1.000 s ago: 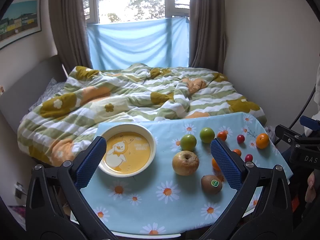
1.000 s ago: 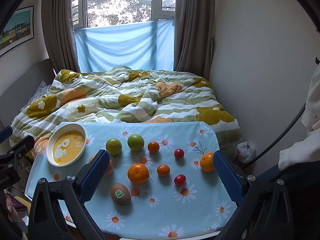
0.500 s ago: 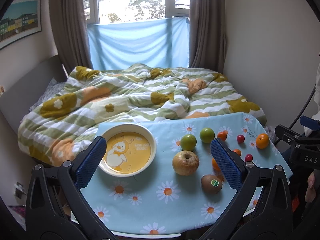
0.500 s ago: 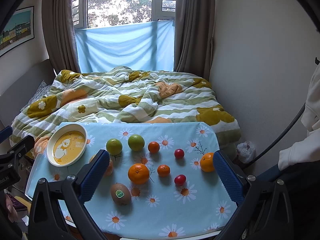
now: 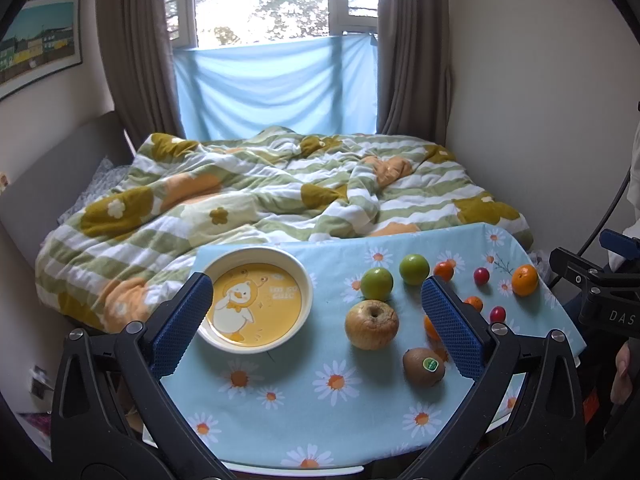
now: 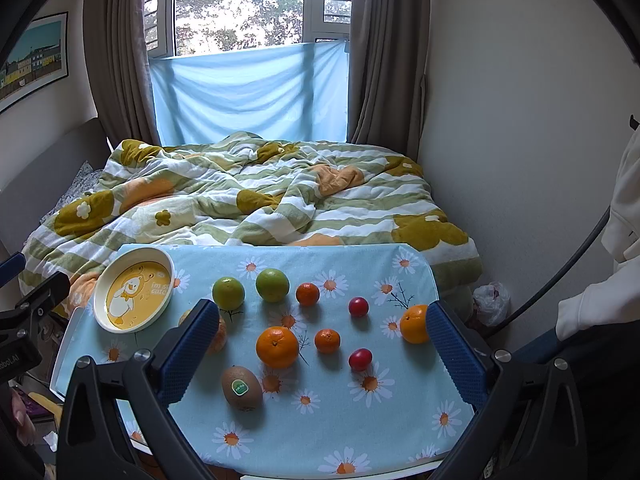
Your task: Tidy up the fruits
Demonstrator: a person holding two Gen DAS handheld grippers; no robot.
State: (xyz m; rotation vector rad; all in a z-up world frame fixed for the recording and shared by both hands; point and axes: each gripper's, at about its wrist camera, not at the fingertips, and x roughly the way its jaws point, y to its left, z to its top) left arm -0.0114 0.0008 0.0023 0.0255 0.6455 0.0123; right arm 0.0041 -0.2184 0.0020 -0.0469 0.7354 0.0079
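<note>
A yellow duck plate (image 5: 256,303) (image 6: 134,288) sits empty at the table's left. Fruit lies loose on the daisy cloth: a wrinkled yellow apple (image 5: 372,324), a kiwi (image 5: 424,366) (image 6: 241,387), two green fruits (image 6: 228,293) (image 6: 272,285), a large orange (image 6: 277,346), another orange (image 6: 413,323) at the right edge, small tangerines (image 6: 307,293) (image 6: 327,340) and two red plums (image 6: 358,306) (image 6: 360,359). My left gripper (image 5: 316,326) hovers open above the near table edge, holding nothing. My right gripper (image 6: 320,354) is open too, over the fruit, empty.
The small table with the blue daisy cloth (image 6: 360,412) stands against a bed with a striped flowered duvet (image 6: 248,204). A wall runs along the right. A person's white sleeve (image 6: 600,304) and a black cable are at the right.
</note>
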